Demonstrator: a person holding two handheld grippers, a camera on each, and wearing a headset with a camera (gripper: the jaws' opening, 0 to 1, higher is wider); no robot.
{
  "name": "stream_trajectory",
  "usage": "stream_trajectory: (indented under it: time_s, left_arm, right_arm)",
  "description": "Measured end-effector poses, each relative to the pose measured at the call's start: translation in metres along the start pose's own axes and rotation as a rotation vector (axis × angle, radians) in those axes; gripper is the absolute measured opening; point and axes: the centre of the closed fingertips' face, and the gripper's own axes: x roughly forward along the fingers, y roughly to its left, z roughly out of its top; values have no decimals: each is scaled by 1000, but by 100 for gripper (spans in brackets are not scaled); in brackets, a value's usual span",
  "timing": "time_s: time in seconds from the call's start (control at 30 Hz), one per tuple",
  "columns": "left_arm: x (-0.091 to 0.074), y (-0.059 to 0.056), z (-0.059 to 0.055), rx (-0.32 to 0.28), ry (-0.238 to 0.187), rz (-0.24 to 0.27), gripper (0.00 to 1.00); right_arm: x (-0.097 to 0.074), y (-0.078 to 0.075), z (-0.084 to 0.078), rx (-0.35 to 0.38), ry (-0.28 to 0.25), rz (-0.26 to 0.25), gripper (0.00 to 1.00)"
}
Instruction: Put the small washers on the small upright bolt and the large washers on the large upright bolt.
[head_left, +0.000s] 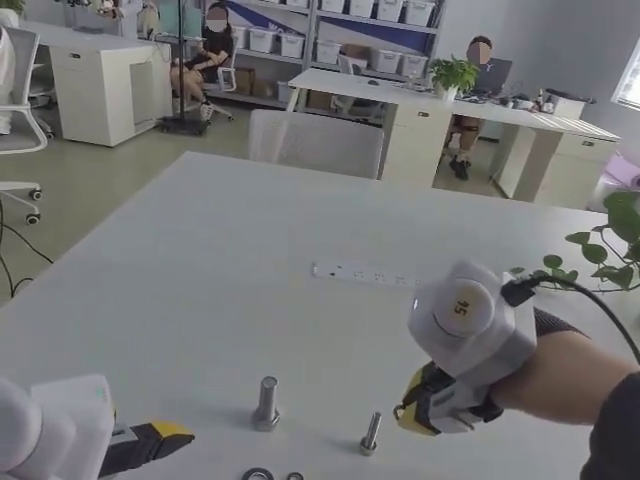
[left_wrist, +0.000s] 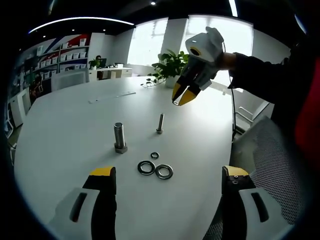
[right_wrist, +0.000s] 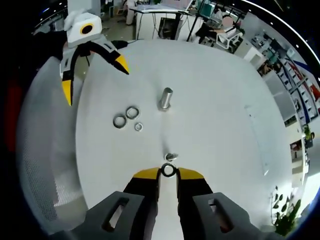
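Loose washers (left_wrist: 164, 171) lie on the tabletop (left_wrist: 65, 125) ahead of the left gripper's (right_wrist: 94, 78) wide-spread jaws, with the large bolt (left_wrist: 119, 137) beyond. The right gripper (head_left: 408, 415) tilts downward, its jaws clenched on a small washer (right_wrist: 169, 170) just before the small bolt (right_wrist: 171, 156).

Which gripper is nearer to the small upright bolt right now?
Right. The right gripper, pinching a small washer, hovers right beside the small bolt; the left gripper, open, sits farther off, beyond the large bolt.
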Motion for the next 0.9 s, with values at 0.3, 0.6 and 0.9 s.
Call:
stream_trajectory:
  time_s: [0.3,0.6,0.9]
  left_arm:
    - [-2,2,-2,-4,3,7,87]
    - [-3,6,-4,-10,8,16,87]
    - [-5,8,-5,-17,8,25,87]
  right_arm:
    - [11,-11,10,-12,-1,17,14]
    - [24,-13,10,-24,16,46,14]
    - [34,-13,8,-26,34,72,14]
